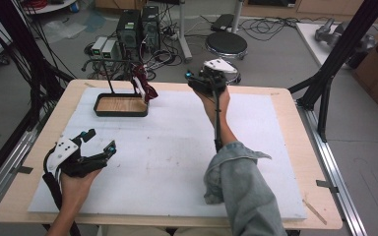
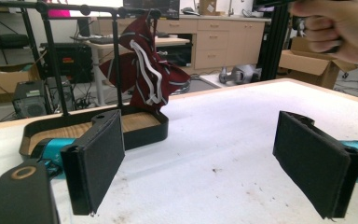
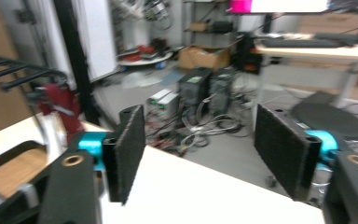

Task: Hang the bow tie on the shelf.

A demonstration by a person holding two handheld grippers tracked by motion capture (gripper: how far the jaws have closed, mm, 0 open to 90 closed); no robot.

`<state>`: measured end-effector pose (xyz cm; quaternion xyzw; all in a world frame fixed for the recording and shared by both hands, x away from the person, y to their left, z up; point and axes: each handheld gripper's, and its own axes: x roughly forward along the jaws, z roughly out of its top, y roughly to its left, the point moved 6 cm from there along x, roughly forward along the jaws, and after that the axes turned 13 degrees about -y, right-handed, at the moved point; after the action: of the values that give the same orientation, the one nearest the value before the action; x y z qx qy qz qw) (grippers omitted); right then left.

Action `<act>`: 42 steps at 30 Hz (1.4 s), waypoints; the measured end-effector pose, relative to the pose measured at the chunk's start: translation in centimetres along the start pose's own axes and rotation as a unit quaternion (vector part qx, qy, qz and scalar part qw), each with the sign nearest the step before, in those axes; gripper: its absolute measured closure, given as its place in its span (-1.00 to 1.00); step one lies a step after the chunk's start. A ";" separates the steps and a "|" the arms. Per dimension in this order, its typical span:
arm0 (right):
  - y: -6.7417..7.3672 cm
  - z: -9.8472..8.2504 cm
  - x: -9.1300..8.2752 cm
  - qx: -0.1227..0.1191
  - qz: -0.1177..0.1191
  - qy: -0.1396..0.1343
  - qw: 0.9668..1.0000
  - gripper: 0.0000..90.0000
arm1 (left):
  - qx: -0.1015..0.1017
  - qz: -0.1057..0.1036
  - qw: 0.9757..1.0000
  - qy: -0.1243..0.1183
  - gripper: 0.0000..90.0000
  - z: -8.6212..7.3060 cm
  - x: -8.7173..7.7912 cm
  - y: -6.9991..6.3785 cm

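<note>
Nearest the high camera, at about 6 o'clock, a forearm in a grey-blue denim sleeve (image 1: 243, 189) reaches up the table (image 1: 300, 162), which is light wood covered by a white mat (image 1: 177, 147). That arm's hand holds the right tool (image 1: 197, 78) up at roughly 12 o'clock, near the far edge of the mat. In the right gripper view its two black padded jaws stand well apart with nothing between them, and beyond them lie a grey floor and tangled cables (image 3: 205, 126).

At about 8 o'clock the left hand holds the left tool (image 1: 100, 141) low over the mat. In the left gripper view its jaws are likewise spread wide and empty.

At about 11 o'clock sits a black rectangular tray with a wooden floor (image 1: 120, 104), carrying a thin black metal rack (image 1: 109, 73). A dark red cloth with white straps (image 1: 145, 86) hangs from the rack's right end, drooping over the tray's right rim. The left gripper view shows the same cloth (image 2: 149, 77) hanging above the tray (image 2: 140, 133), well apart from both tools.
</note>
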<state>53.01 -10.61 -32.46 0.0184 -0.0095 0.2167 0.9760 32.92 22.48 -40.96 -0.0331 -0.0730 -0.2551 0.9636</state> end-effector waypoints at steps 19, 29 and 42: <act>-5.7 -2.6 -16.3 0.012 -0.059 -0.032 0.998 -0.46 | -0.009 0.011 1.000 0.007 -0.63 -0.5 0.3 0.4; -6.8 -8.1 -22.5 0.027 -0.098 -0.011 0.995 -0.47 | -0.009 0.018 1.000 0.012 -0.63 -0.8 0.3 0.8; -6.2 -12.2 -25.5 0.025 -0.116 0.018 0.993 -0.47 | -0.007 0.022 1.000 0.018 -0.63 -1.1 0.3 0.9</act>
<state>32.68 -26.52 -45.56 0.0394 0.0160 0.1021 0.9939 33.73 22.98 -42.04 -0.0372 -0.0535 -0.2348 0.9699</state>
